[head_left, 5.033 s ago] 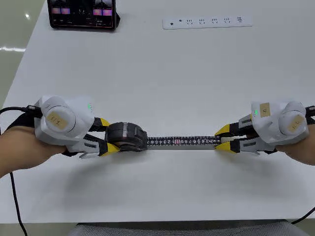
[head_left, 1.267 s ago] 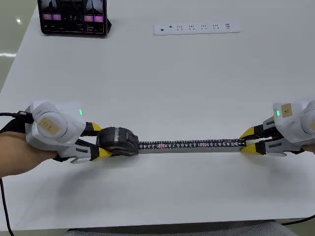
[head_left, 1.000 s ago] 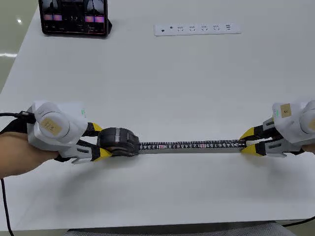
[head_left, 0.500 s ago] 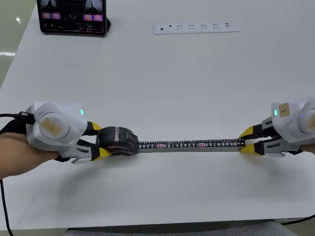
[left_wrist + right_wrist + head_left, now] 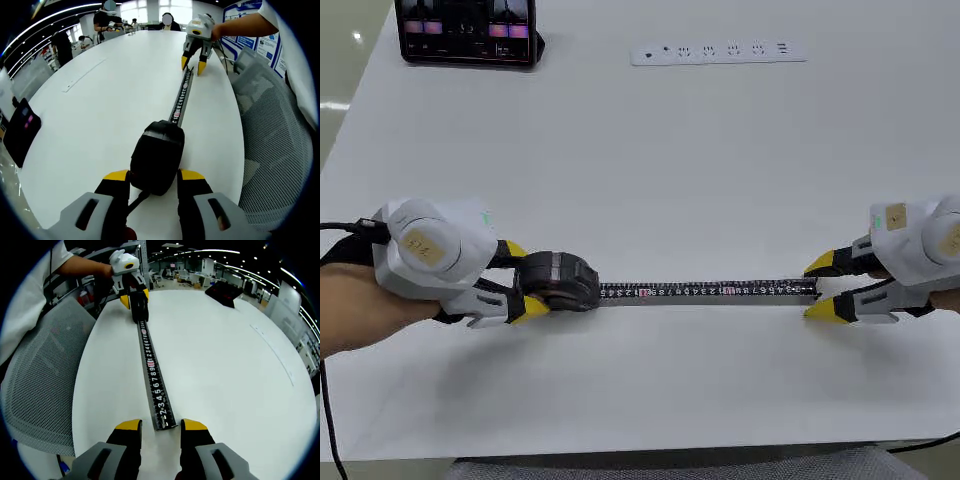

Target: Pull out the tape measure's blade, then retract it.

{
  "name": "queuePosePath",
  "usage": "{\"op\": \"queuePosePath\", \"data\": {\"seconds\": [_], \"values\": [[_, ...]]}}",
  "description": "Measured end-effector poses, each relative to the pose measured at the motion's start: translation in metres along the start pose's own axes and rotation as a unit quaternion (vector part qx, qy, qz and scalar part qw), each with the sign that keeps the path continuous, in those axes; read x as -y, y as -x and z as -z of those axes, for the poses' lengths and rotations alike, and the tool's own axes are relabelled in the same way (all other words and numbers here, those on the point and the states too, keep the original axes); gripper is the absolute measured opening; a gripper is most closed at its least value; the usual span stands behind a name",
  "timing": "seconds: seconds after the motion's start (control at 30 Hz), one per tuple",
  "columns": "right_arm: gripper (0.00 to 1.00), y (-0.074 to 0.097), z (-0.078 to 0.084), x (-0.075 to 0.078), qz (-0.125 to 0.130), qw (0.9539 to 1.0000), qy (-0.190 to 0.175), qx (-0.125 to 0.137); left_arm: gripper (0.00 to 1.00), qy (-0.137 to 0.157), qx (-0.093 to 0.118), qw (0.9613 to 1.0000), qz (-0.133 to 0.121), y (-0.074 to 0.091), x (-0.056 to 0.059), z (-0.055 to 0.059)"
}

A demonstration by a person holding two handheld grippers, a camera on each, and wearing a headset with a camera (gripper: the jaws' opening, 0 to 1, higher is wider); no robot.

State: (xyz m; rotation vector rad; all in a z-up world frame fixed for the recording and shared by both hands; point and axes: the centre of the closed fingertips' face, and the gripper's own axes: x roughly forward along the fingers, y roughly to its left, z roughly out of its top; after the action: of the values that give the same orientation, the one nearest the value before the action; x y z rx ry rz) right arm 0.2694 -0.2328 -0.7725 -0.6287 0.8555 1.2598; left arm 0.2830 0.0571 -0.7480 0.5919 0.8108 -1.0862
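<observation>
- Left gripper (image 5: 523,282): one unit, held at the left of the head view, lying low over the table (image 5: 650,160) with its jaws pointing right. Both jaws are clamped against the sides of the tape measure (image 5: 558,281) case.
- Right gripper (image 5: 817,288): one unit, held at the right edge of the head view, jaws pointing left toward the other gripper. Its jaws are spread, and the right gripper view shows a gap on each side of the blade tip.
- Tape measure: one, with a dark case resting on the table near the front edge.
- Blade (image 5: 710,291): one, drawn out flat along the table from the case to a point between the right gripper's jaws, numbered face up.
- Other items: one power strip (image 5: 718,50) and one dark screen device (image 5: 468,28) at the far side of the table, well apart from the work.
</observation>
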Motion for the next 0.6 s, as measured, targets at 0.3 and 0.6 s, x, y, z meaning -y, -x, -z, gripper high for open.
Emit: {"op": "queuePosePath", "data": {"seconds": [0.3, 0.6], "values": [[0.34, 0.0058, -0.0030, 0.0027, 0.009, 0.9998, -0.017, 0.008, 0.40, 0.001, -0.006, 1.0000, -0.008, 0.0012, 0.0000, 0.0016], [0.38, 0.0078, -0.0054, 0.0023, 0.012, 0.9993, -0.030, 0.018, 0.45, 0.012, -0.008, 0.9998, -0.015, 0.0038, -0.0001, 0.0029]]}}
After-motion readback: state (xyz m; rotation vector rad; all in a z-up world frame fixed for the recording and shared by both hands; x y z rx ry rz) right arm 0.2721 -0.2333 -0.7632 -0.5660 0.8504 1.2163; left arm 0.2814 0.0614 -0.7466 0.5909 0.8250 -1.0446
